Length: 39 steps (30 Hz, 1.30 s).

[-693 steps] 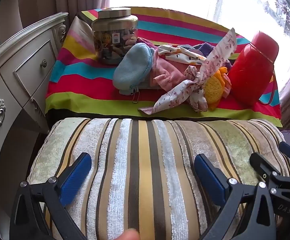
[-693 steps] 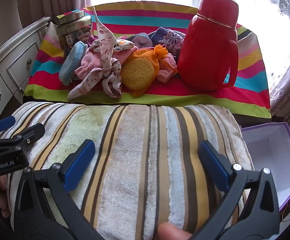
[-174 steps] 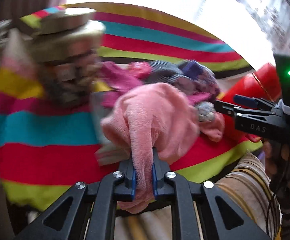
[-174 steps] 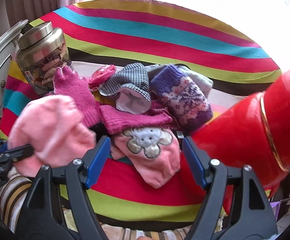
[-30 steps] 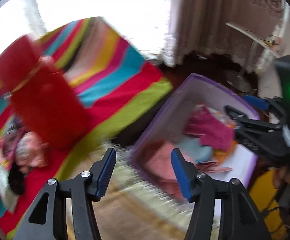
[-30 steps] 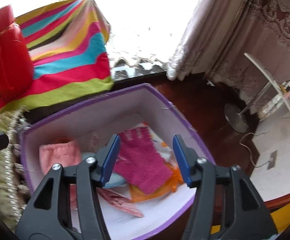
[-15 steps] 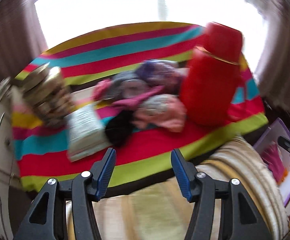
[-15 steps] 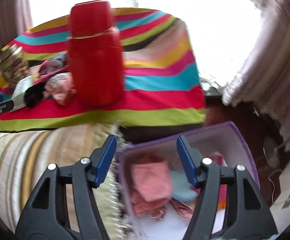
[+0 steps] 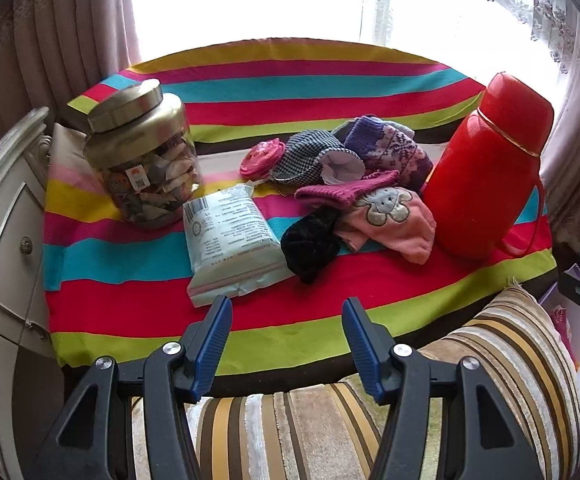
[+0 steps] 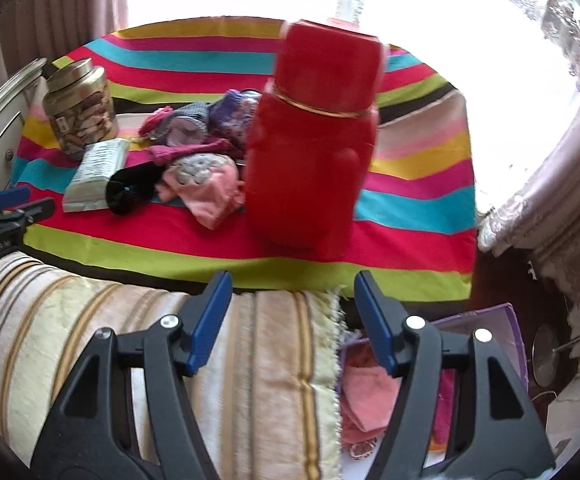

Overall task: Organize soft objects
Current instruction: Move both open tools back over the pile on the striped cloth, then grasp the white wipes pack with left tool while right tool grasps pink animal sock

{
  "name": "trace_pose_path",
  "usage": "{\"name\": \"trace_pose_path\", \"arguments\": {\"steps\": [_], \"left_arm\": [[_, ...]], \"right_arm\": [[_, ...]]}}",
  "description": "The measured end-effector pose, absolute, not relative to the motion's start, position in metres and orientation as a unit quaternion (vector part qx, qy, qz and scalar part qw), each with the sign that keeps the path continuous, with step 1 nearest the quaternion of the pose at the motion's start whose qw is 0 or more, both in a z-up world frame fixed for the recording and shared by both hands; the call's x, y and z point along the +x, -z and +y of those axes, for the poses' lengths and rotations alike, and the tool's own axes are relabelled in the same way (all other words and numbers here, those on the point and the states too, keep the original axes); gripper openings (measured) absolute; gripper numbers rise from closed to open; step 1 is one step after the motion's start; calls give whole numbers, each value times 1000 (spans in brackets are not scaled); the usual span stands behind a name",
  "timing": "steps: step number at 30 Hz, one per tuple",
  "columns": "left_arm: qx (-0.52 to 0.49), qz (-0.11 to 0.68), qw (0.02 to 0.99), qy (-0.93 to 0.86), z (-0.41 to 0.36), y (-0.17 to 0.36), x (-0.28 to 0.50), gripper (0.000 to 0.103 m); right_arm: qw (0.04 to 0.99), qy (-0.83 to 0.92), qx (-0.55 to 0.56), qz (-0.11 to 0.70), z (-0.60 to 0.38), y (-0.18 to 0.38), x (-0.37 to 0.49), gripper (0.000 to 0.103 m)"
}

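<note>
Both tools are hovering over the striped cushion at the bottom of each view, pointing down toward the table. The left gripper is standing partly open with nothing between its jaws. The right gripper is likewise empty, its jaws having just been opening wider, probably in readiness for the next pick. The remaining soft items are lying in a loose heap at centre frame on the striped tablecloth: a pink sock, a black scrunchie, a magenta knit piece, a checked cap and a purple patterned sock. The heap is being crowded on the right by the red flask, which the pink sock appears to touch, and on the left by a sealed packet and a glass jar. The purple box, lower right in the right-hand view, is already holding sorted pieces. The near cloth edge is giving the freest approach, and in my judgement the flask is the main knock-over risk.
</note>
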<state>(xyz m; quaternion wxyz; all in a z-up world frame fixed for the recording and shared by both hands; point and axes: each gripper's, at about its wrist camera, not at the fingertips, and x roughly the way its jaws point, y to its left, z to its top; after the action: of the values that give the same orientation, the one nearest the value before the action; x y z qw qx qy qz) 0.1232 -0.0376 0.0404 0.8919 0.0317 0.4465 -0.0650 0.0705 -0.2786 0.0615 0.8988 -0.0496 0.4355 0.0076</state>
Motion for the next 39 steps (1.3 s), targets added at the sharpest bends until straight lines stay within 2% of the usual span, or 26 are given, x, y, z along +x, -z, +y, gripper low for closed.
{"name": "trace_pose_path", "arguments": {"steps": [15, 17, 19, 21, 31, 39], "left_arm": [[-105, 492, 862, 61, 48, -11, 170, 58], [-119, 501, 855, 63, 51, -6, 180, 66], [-127, 507, 851, 59, 50, 0, 189, 80], [-134, 517, 843, 57, 48, 7, 203, 86], [-158, 543, 824, 2, 36, 30, 261, 98], [-143, 567, 811, 6, 26, 60, 280, 98]], "right_arm": [[876, -123, -88, 458, -188, -39, 137, 74], [872, -131, -96, 461, -181, -32, 150, 75], [869, -127, -105, 467, -176, -24, 164, 76], [867, -125, -113, 470, -174, -19, 175, 77], [854, -111, -160, 483, -157, 16, 229, 79], [843, -112, -202, 486, -142, 42, 255, 82]]}}
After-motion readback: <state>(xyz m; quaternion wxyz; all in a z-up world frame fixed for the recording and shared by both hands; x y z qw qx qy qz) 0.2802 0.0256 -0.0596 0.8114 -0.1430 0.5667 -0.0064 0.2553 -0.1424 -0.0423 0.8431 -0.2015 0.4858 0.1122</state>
